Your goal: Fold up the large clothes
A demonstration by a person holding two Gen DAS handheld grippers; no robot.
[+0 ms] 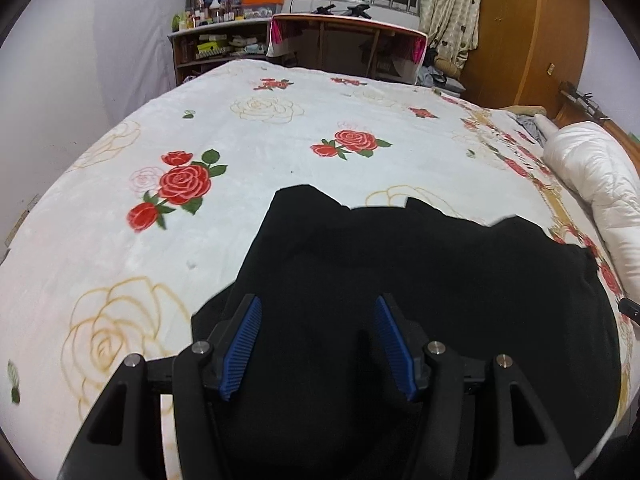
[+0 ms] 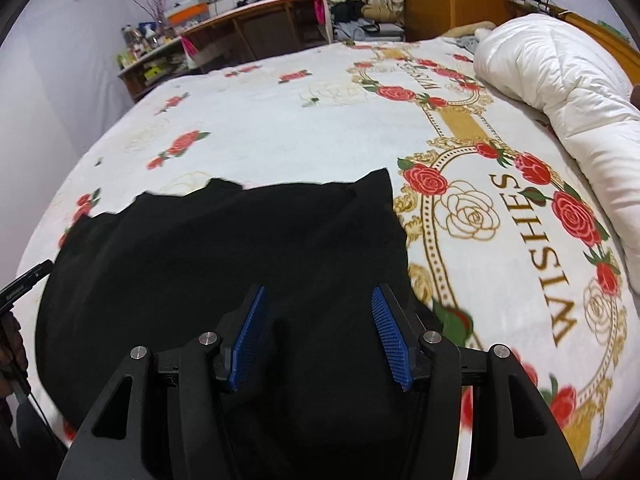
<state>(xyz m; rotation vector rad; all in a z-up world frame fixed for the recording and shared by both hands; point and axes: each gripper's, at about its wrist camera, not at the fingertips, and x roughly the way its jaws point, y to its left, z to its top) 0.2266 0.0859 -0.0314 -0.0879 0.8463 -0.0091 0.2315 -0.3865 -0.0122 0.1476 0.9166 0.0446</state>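
A large black garment [image 1: 400, 280] lies spread on the rose-patterned bedspread [image 1: 280, 132], near the bed's front edge. It also shows in the right wrist view [image 2: 224, 256]. My left gripper [image 1: 318, 312] is open and hovers just above the garment's left part, nothing between its blue pads [image 1: 242, 352]. My right gripper [image 2: 318, 304] is open above the garment's right part, near its right edge, with nothing between its blue pads [image 2: 390, 340]. The garment's near hem is hidden under both grippers.
A rolled white duvet [image 2: 560, 92] lies along the bed's right side. A wooden desk [image 1: 344, 44] and a cluttered shelf [image 1: 216, 36] stand beyond the far edge. A wooden wardrobe [image 1: 532, 32] stands at the back right. The bedspread [image 2: 260, 128] stretches beyond the garment.
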